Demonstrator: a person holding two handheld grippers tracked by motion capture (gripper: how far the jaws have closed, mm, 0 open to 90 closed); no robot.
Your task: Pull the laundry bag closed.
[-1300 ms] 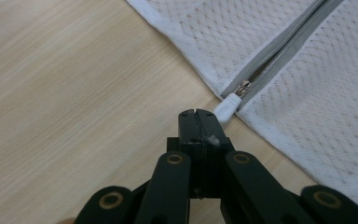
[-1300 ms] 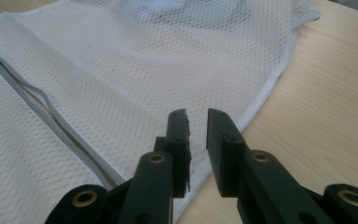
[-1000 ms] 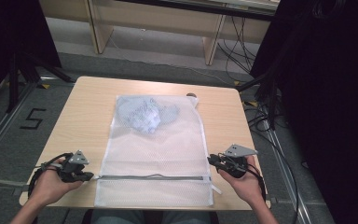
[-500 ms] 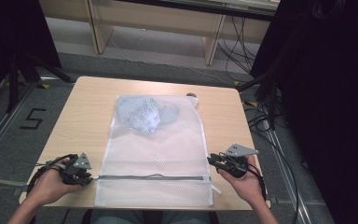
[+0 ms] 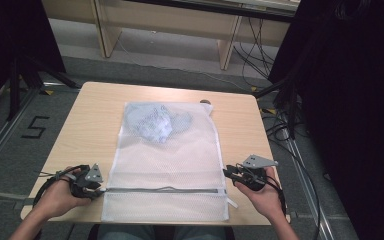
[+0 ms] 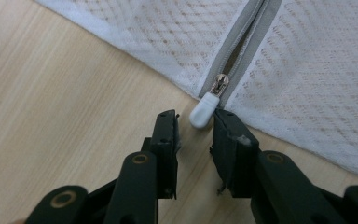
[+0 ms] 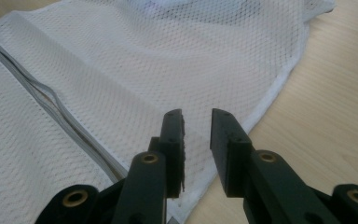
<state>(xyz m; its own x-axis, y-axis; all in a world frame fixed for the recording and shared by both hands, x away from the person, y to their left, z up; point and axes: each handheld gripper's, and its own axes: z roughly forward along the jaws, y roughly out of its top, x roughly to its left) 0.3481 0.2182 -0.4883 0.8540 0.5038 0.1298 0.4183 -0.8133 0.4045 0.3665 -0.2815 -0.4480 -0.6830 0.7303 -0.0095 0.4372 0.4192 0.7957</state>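
Wooden table carries a white mesh laundry bag, long axis running from near edge to far edge. At its near-left edge the left gripper has just been opening, zipper pull loose between the jaws. At the near-right edge the right gripper, also just opening, grips nothing, poised over the bag's edge.

**What I can't make out from here**

The bluish bundle inside the mesh bag is blurred by the netting; I can't tell what it is. A small dark thing at the bag's far corner is too small to name. In the high view, the bag's near edge hides the tabletop rim, and my forearms are cut off at the bottom.
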